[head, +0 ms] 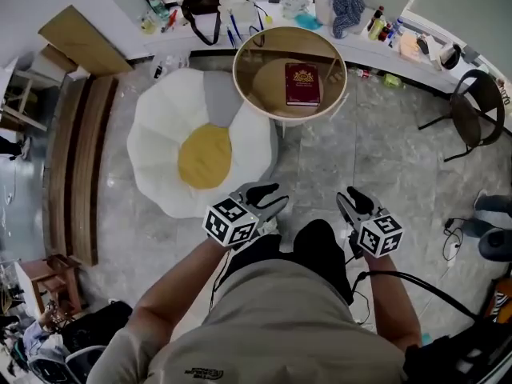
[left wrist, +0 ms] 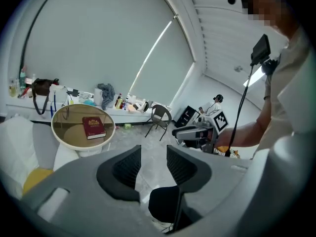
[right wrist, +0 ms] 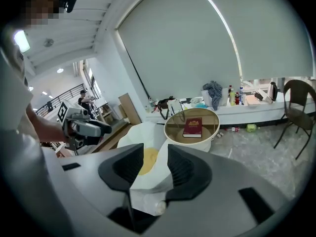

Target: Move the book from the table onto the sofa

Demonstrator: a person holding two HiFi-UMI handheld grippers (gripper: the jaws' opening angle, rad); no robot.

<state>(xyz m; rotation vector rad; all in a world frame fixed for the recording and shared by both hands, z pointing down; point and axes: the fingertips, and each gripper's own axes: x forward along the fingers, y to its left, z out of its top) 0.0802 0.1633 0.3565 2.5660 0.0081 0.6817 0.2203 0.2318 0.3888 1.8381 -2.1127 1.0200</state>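
A dark red book (head: 302, 84) lies flat on the round glass-topped table (head: 237, 74) ahead of me. To the table's left, touching it, sits the white flower-shaped sofa (head: 160, 134) with a yellow centre cushion. Both grippers hover low in front of my body, well short of the table. My left gripper (head: 268, 196) is open and empty; its own view shows the book (left wrist: 93, 127) far off at left. My right gripper (head: 352, 201) is also open and empty, and the right gripper view shows the book (right wrist: 192, 127) and sofa (right wrist: 143, 159) beyond its jaws.
A long white counter (head: 264, 14) cluttered with bags, bottles and cloth runs behind the table. A dark chair (head: 472, 114) stands at right. Wooden panels (head: 80, 166) lie left of the sofa. Cables (head: 452, 238) trail on the grey tiled floor at right.
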